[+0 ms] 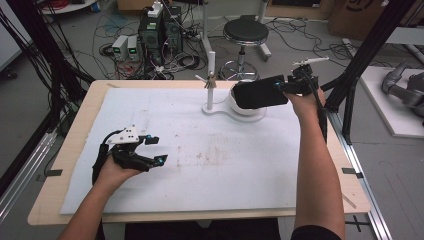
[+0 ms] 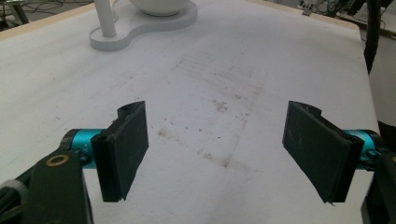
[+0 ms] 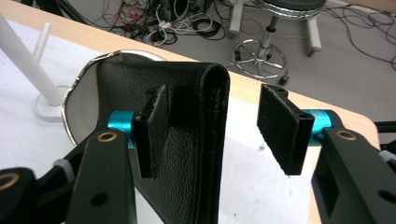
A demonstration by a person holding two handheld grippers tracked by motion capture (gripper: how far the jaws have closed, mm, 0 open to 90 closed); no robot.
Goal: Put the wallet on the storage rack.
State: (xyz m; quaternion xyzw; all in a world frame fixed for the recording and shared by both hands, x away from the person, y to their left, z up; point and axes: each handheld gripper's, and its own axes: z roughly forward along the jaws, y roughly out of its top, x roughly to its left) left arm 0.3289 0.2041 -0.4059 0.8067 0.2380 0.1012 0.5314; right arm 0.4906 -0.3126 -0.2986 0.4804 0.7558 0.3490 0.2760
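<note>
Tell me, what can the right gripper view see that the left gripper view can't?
The right gripper view has a black leather wallet standing between the right gripper's jaws. One pad touches it and the other stands apart. Behind it are a stool and tangled cables on the floor.

The left gripper view has the left gripper, wide open with nothing in it, above brownish stains.

Both views have the white post, the white bowl and the white mat.

Right hand-held gripper [image 3: 219, 135] jaws parted (left hand-held gripper [image 2: 219, 154] too).
</note>
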